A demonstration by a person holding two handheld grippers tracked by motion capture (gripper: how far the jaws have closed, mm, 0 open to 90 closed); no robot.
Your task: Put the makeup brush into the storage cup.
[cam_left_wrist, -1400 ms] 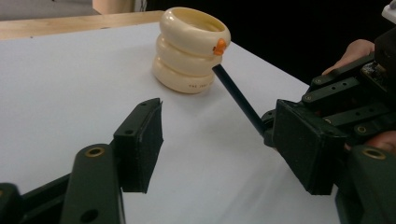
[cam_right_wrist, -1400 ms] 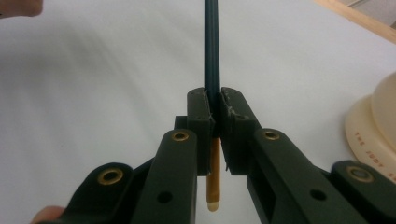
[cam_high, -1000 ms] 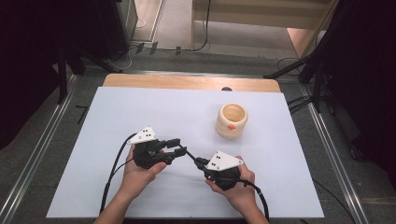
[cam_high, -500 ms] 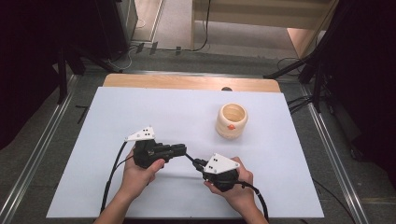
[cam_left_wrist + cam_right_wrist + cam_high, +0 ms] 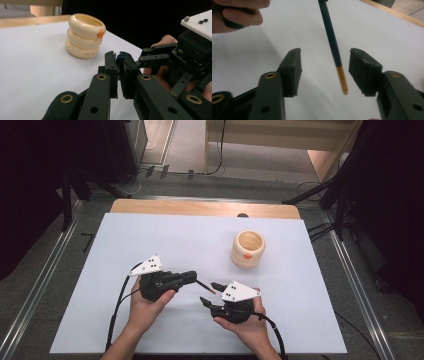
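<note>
A dark blue pencil (image 5: 205,287) with an orange tip (image 5: 342,80) sticks out of my left gripper (image 5: 193,276), whose jaws are shut on its blunt end (image 5: 120,57) after closing. My right gripper (image 5: 208,292) faces it from the right. Its jaws have just been opening and stand apart on either side of the pencil (image 5: 331,40) without touching it. Seen from the left gripper (image 5: 119,55), the right gripper (image 5: 143,55) is just beyond the jaws. A cream ribbed cup (image 5: 248,249) with an orange dot stands on the white tabletop (image 5: 150,235), farther back and to the right.
The cup (image 5: 85,36) is upright, a short way beyond both grippers. A wooden strip (image 5: 200,208) runs along the table's far edge, with metal rails at the sides. The hand on the left gripper (image 5: 237,12) is at the top left of the right gripper view.
The left jaws closed onto the pencil. The right jaws, shut on the pencil's tip before, opened and let go of it. Neither hand shifted.
</note>
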